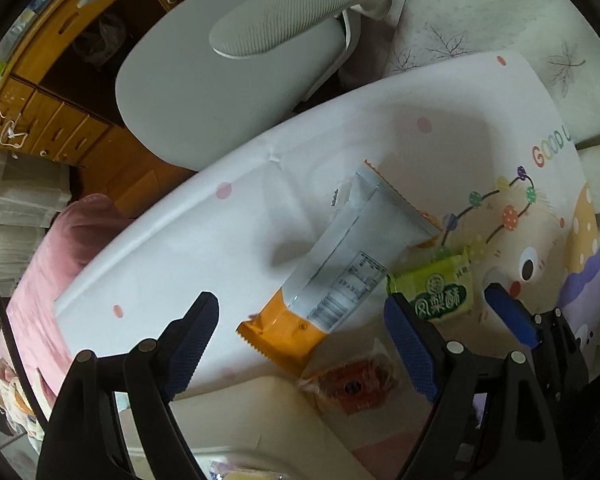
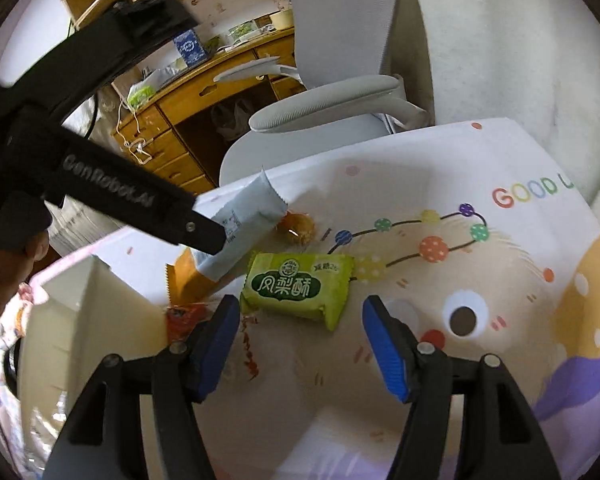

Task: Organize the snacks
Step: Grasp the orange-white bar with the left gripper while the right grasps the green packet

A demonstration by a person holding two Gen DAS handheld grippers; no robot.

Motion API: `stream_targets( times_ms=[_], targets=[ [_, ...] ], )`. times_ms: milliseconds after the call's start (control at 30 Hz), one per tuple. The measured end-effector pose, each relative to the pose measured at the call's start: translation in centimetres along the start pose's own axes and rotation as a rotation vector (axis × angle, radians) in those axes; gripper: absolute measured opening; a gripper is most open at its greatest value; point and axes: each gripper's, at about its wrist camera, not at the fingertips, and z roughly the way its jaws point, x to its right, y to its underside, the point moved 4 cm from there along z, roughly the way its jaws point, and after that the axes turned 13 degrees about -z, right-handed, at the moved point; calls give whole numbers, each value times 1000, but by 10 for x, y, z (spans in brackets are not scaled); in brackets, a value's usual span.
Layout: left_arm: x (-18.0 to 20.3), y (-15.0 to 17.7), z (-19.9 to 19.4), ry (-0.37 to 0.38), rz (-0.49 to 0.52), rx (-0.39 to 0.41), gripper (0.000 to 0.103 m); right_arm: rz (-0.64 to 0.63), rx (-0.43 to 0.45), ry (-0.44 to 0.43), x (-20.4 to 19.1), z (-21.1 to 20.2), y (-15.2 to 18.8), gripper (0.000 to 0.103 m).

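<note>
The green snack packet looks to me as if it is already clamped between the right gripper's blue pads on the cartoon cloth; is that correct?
Not quite: the green snack packet lies on the cartoon cloth, but the right gripper is open and the packet sits free just beyond its pads, as the right wrist view shows.

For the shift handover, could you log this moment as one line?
left gripper open over orange-grey packet | right gripper open near green packet | nothing held
</note>
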Motion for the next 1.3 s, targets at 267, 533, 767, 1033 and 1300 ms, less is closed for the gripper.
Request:
stream_targets(
  times_ms=[267,533,767,1033,1300],
  targets=[
    [3,-10,22,27,-15,-33,84,-32,14,39,-10,10,2,76],
    [4,-15,29,94,-33,-32,60,-40,29,49,-7,12,5,80],
    [3,-12,26,57,-53,1,43,-36,24,40,-7,20,-5,81],
    [-13,-13,21,110,-134,31,37,-13,26,56,1,27,-17,81],
    [-19,-9,-9,151,-171,100,37,-74,-1,69,1,32,-21,81]
  ],
)
